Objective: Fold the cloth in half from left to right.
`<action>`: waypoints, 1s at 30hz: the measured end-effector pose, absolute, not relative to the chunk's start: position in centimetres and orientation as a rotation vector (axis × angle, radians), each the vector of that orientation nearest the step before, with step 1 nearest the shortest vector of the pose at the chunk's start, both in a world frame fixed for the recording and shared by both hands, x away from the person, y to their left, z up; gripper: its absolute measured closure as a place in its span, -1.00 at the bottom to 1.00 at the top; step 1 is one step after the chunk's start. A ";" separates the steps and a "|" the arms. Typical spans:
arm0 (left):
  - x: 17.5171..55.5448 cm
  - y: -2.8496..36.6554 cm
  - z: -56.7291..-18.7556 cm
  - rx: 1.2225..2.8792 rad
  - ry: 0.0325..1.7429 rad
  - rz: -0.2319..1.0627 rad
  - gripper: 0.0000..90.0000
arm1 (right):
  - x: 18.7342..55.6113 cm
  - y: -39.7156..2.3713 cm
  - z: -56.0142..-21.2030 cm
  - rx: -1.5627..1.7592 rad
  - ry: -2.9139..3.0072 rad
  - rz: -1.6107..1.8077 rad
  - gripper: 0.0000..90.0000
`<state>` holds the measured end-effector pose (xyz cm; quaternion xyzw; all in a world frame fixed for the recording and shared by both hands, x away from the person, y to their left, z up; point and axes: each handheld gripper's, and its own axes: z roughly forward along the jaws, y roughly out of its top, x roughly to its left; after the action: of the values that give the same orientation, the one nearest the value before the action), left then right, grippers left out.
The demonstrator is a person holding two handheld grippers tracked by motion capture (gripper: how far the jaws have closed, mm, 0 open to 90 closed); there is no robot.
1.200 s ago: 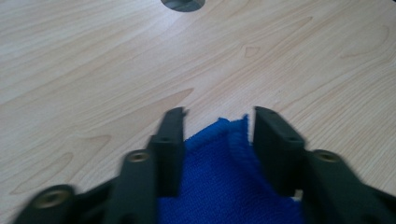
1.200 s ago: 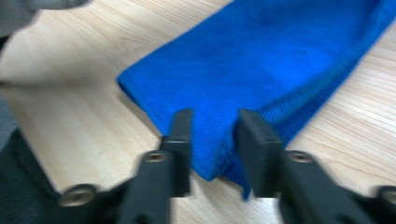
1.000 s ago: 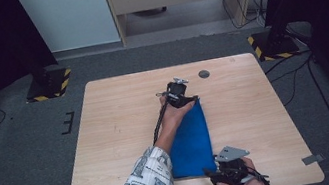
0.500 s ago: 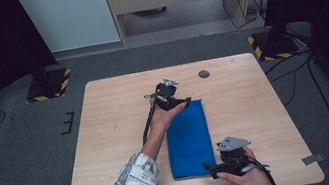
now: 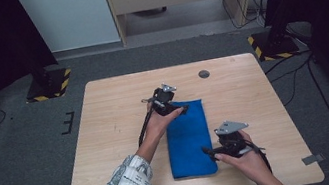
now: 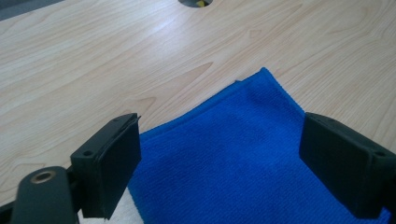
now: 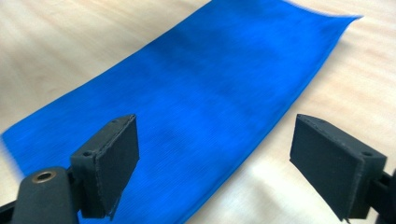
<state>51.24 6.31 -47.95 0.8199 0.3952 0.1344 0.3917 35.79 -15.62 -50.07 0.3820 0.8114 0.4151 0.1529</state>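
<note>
Blue cloth flat, folded lengthwise on table. Left gripper at far-left corner, right gripper at near-right edge; both have just been opening, jaws spread, nothing between: cloth looks released.

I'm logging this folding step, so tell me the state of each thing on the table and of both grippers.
Cloth: folded into a long strip, flat on the table, held by neither gripper.
Left gripper: open, fingers just widened, nothing between them, above the cloth's far end.
Right gripper: open, nothing gripped, beside the cloth's near end.
</note>
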 end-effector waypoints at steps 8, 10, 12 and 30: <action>50.1 9.1 -48.6 2.080 1.023 0.376 -0.81 | 40.7 -16.1 -50.0 1.141 2.293 1.123 -0.62; 50.1 9.4 -48.6 2.087 1.025 0.376 -0.81 | 41.7 -16.0 -49.8 1.136 2.288 1.116 -0.62; 50.1 10.2 -48.6 2.088 1.028 0.377 -0.81 | 42.6 -15.8 -49.6 1.143 2.300 1.121 -0.59; 50.8 11.1 -48.7 2.087 1.039 0.462 -0.70 | 47.7 -14.6 -47.9 1.125 2.324 1.121 -0.57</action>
<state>50.76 11.06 -48.71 0.8146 0.4057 0.1805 0.3731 47.71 -14.62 -47.86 0.3943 0.8147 0.3930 0.1627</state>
